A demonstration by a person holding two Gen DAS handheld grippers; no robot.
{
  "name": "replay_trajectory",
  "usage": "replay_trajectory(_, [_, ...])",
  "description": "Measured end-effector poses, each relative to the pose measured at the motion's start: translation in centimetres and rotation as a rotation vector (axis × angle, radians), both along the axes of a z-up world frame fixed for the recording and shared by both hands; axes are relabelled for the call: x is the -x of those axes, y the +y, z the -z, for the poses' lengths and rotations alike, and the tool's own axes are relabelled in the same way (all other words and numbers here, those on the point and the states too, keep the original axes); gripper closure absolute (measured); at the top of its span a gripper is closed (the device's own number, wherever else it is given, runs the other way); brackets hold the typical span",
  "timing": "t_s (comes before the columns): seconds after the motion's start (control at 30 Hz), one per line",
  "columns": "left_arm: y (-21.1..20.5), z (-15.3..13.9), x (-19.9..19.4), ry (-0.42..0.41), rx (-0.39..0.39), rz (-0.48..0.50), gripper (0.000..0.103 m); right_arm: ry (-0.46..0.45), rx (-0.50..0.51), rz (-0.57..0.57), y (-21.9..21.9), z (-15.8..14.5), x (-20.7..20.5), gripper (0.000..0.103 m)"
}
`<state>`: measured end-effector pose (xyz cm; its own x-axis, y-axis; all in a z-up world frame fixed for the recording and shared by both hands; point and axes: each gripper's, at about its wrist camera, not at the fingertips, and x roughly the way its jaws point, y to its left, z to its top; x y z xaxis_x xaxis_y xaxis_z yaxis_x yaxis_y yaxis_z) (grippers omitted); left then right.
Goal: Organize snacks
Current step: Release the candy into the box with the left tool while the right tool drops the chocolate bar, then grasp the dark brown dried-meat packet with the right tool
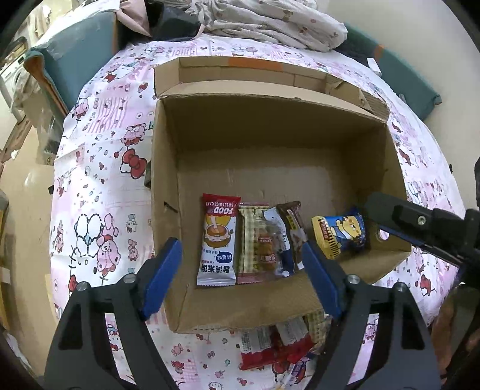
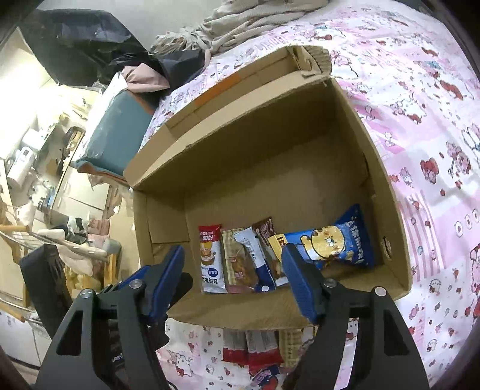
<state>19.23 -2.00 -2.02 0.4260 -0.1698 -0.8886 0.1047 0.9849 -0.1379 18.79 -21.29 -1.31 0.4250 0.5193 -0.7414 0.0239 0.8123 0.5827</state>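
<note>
An open cardboard box (image 1: pixel 168 168) (image 2: pixel 387 192) stands on the pink cartoon-print cloth. Along its near wall lie a red-and-white rice cake pack (image 1: pixel 217 240) (image 2: pixel 211 261), a checked biscuit pack (image 1: pixel 258 246) (image 2: pixel 238 264), a blue-and-white pack (image 1: pixel 280 240) (image 2: pixel 255 258), a brown pack (image 1: pixel 294 228) (image 2: pixel 265 240) and a blue-and-yellow bear pack (image 1: pixel 340 235) (image 2: pixel 333 240). My left gripper (image 1: pixel 240 279) is open and empty above the near wall. My right gripper (image 2: pixel 234 282) is open and empty; it shows in the left wrist view (image 1: pixel 420 225) by the bear pack.
Several loose snack packs (image 1: pixel 279 345) (image 2: pixel 261 348) lie on the cloth in front of the box. Bedding (image 1: pixel 270 21) is piled behind it. A teal cushion (image 1: pixel 78 57) (image 2: pixel 117 132) sits at the far left. Cluttered room floor (image 2: pixel 45 195) lies left.
</note>
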Motion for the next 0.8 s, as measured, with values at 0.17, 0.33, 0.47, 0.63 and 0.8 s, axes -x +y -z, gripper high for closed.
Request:
replay_trajectory(0.17, [0.0, -0.8, 0.6, -0.027, 0.012, 0.002, 0.023, -0.002, -0.002, 0.022, -0.5, -0.4, 0.5, 0.028])
replay_trajectory(0.33, [0.5, -1.5, 1.6, -0.039, 0.031, -0.014, 0.007, 0.0, -0.008, 0.037, -1.2, -0.8, 1.6, 0.017])
replay_trajectory(0.47, [1.0, -2.0, 2.6, -0.034, 0.033, -0.012, 0.007, 0.008, 0.015, 0.04, -1.8, -1.2, 3.3, 0.015])
replay_trajectory(0.63, [1.5, -1.8, 4.0, -0.013, 0.014, -0.019, 0.007, 0.042, 0.036, 0.045, -2.5, -0.9, 5.5, 0.015])
replay_trajectory(0.8, [2.4, -1.2, 5.5, 0.033, 0.001, -0.051, 0.007, 0.175, 0.142, 0.039, -2.4, 1.9, 7.7, 0.015])
